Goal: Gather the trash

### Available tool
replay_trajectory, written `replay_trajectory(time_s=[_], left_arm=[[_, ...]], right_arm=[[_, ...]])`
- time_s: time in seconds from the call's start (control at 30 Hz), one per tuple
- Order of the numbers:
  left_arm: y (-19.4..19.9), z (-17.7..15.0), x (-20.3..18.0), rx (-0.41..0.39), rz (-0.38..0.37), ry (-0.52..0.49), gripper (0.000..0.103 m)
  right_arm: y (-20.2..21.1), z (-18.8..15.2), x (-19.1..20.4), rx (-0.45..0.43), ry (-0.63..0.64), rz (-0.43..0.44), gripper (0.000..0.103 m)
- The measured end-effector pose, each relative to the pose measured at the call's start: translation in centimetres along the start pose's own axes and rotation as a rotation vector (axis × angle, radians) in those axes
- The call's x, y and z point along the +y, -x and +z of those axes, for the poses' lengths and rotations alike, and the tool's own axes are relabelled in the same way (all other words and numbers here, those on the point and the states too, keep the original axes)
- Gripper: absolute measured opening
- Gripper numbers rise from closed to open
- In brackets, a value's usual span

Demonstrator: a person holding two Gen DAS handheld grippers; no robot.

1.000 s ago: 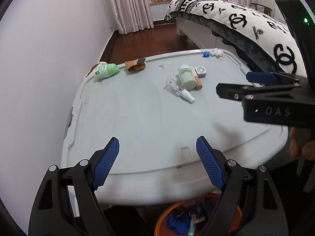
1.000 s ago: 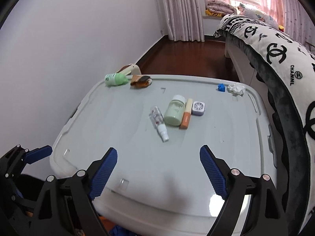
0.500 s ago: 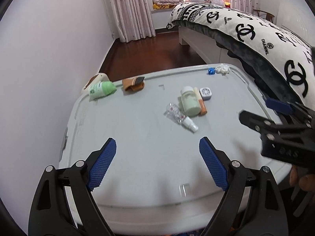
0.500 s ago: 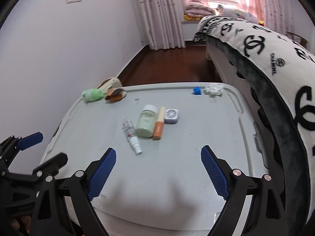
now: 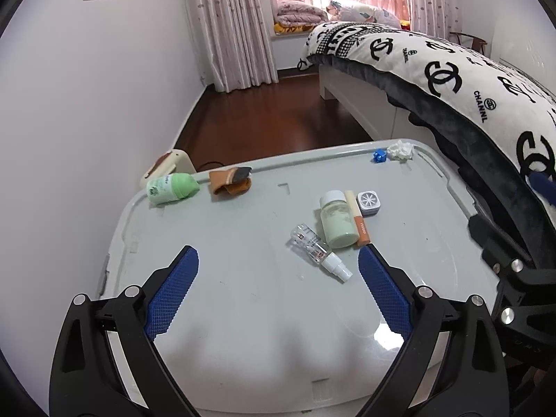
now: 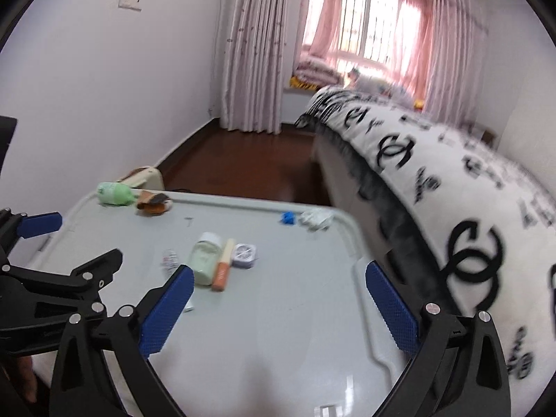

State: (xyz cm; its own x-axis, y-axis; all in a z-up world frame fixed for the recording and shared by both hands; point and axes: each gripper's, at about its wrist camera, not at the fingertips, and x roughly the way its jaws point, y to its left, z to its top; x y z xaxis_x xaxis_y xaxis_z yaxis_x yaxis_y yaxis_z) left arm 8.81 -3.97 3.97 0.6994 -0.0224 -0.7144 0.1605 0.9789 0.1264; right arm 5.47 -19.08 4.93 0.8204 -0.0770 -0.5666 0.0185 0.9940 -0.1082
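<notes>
The spray bottle (image 5: 319, 252) lies on the grey lid (image 5: 243, 295), just ahead of the left gripper (image 5: 278, 260), nearer its right finger; its label is too small to read. In the right view it is half hidden behind a blue finger pad (image 6: 166, 312) of the right gripper (image 6: 278, 278), and this picture is blurred. Both grippers have just been opening; they stand wide apart and nothing is between them. Beside the bottle lie a pale green jar (image 5: 337, 220) and an orange tube (image 5: 359, 220). The blanket (image 5: 451, 69) reads "CHANNL".

On the worktop (image 5: 243, 312): spray bottle (image 5: 318, 250), jar (image 5: 338, 224), tube (image 5: 358, 217) side by side centrally; tissue (image 5: 399, 149) at far right corner; bed (image 5: 451, 80) right.
</notes>
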Motion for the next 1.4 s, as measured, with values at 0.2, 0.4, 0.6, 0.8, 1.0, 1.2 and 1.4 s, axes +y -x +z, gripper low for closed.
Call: replay_trajectory(time_s=[0.2, 0.4, 0.6, 0.8, 1.0, 1.2, 1.4], left_arm=[[-0.5, 0.2, -0.5, 0.009, -0.011, 0.001, 0.091], [-0.3, 0.5, -0.8, -0.023, -0.01, 0.001, 0.091], [0.0, 1.0, -0.5, -0.053, 0.0, 0.024, 0.091], [0.5, 1.4, -0.1, -0.085, 0.046, 0.036, 0.091], [1.8, 1.9, 0.6, -0.164, 0.104, 0.046, 0.091], [3.6, 2.2, 0.7, -0.273, 0.218, 0.027, 0.094], [4.2, 2.3, 0.8, -0.283, 0.113, 0.034, 0.094]], right_arm=[[1.2, 0.4, -2.3, -0.058, -0.077, -0.03, 0.098], [1.9, 0.5, -3.9, -0.092, -0.109, -0.091, 0.098], [2.7, 0.6, -3.9, -0.132, -0.095, -0.123, 0.098], [3.2, 0.6, -3.0, -0.155, -0.044, -0.137, 0.098], [3.5, 0.6, -2.6, -0.174, -0.026, -0.136, 0.098], [3.8, 0.6, -2.5, -0.186, -0.027, -0.127, 0.098], [3.9, 0.5, -2.2, -0.191, -0.014, -0.125, 0.098]])
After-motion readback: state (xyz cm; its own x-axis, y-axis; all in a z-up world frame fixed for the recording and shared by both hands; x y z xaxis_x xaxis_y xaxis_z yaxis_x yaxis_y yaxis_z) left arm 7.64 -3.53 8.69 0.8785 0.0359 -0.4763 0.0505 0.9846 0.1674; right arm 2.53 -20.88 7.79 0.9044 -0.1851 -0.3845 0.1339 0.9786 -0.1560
